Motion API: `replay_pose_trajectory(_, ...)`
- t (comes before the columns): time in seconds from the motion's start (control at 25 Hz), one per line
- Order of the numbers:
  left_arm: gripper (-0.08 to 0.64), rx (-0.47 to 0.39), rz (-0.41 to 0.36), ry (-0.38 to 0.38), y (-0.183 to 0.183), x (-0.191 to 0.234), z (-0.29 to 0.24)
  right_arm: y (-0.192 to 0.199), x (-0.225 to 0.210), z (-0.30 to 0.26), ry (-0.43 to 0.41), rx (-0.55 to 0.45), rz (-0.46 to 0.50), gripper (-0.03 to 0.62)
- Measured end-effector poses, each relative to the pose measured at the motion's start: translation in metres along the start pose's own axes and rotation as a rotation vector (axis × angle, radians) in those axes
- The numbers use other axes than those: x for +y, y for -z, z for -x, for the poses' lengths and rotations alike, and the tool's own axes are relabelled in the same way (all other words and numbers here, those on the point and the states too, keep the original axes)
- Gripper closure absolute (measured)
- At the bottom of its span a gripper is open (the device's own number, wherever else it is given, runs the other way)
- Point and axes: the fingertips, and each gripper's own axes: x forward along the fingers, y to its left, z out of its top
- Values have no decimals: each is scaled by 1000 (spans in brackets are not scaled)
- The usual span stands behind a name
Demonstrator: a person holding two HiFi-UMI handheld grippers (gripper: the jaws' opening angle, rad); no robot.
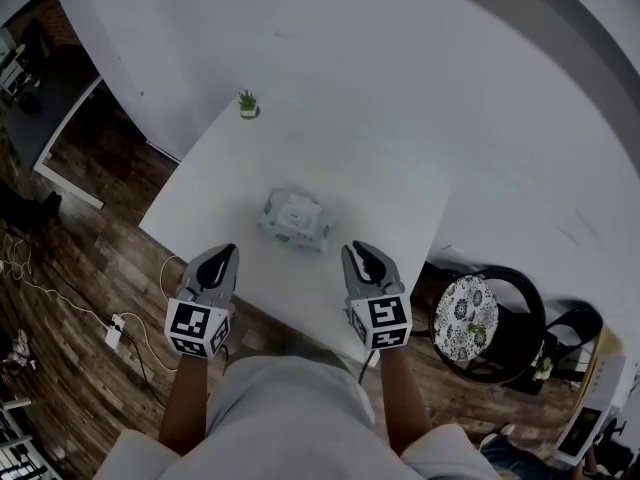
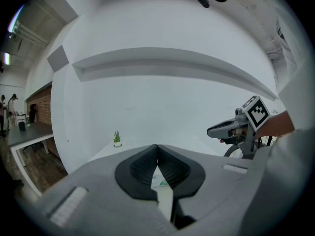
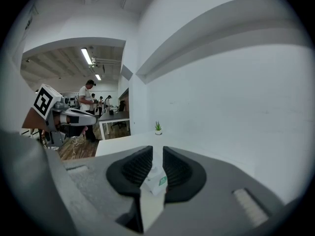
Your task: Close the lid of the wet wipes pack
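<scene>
The wet wipes pack point(image 1: 297, 218) lies on the white table point(image 1: 380, 198), with a white lid panel on top; I cannot tell whether that lid is up or down. My left gripper point(image 1: 229, 251) hovers at the near table edge, left of the pack, its jaws shut with tips touching point(image 2: 157, 147). To the pack's right, over the near edge, my right gripper point(image 1: 357, 248) is open with a narrow gap point(image 3: 157, 150) and nothing in it. Both gripper views show the pack point(image 2: 162, 182) point(image 3: 155, 181) ahead, beyond the jaws. Neither gripper touches it.
A small potted plant point(image 1: 248, 104) stands at the table's far corner by the white wall. A black chair with a patterned cushion point(image 1: 466, 315) sits right of the table. Cables and a power strip point(image 1: 114, 331) lie on the wooden floor at left. People stand far off point(image 3: 88, 95).
</scene>
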Motion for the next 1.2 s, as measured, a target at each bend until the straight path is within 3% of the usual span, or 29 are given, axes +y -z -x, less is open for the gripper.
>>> replay_pose_trajectory(0.36,558,22,39,-16,7,24,-17,-10,5,-46,-51,36,23,523)
replay_pose_trajectory(0.84,558,39,60,83,16,49,-63,3,4,-85,-17,105,28,523)
replay_pose_trajectory(1.2,558,86,69,110,32,55,-83,18,-1,-121,-71,173,60,523)
